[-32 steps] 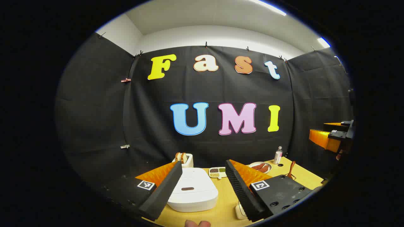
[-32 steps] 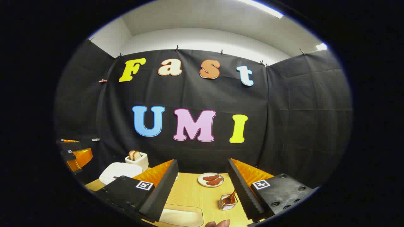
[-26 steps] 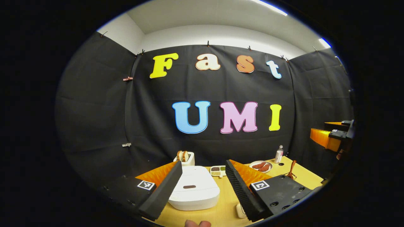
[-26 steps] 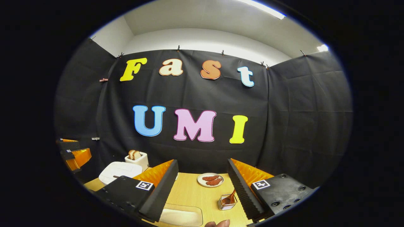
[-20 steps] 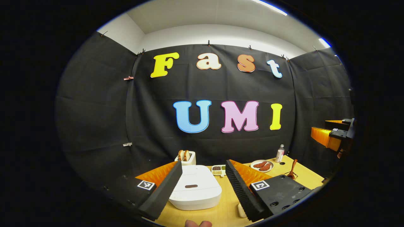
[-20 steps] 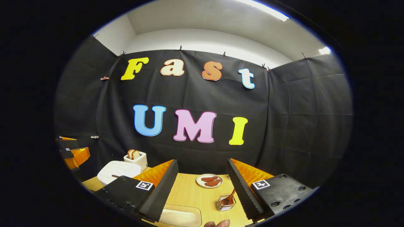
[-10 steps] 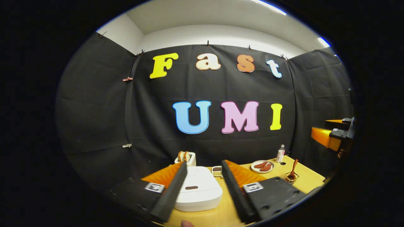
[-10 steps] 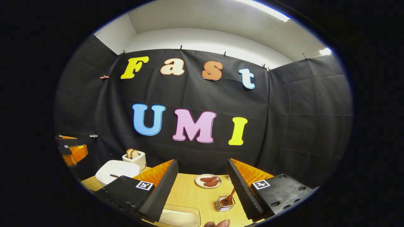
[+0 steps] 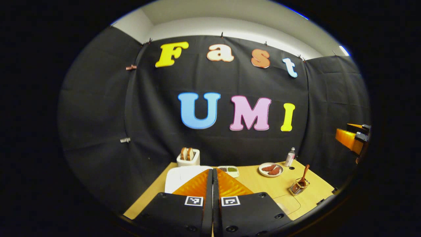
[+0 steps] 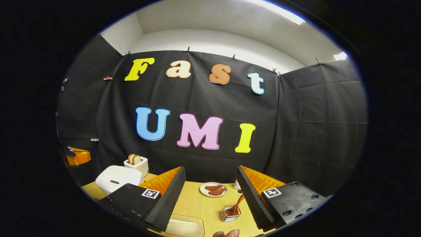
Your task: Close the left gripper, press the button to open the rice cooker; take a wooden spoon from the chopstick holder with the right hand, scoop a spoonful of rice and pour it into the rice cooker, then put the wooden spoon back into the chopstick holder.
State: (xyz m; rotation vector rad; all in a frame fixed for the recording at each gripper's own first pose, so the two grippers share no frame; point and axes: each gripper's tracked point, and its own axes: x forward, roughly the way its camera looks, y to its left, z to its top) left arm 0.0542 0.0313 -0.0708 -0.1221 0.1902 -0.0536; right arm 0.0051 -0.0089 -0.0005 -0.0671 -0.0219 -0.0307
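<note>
Flanking one rice cooker (image 10: 115, 178): two grippers.

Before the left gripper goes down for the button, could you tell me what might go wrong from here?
The left gripper is shut, its fingers together in front of the rice cooker, hiding the button in the left gripper view; the press could miss. In the right gripper view the cooker has a toaster close behind it, so a pushed cooker might bump it. The wooden spoon leans in a small chopstick holder; the open right gripper could tip it.
</note>
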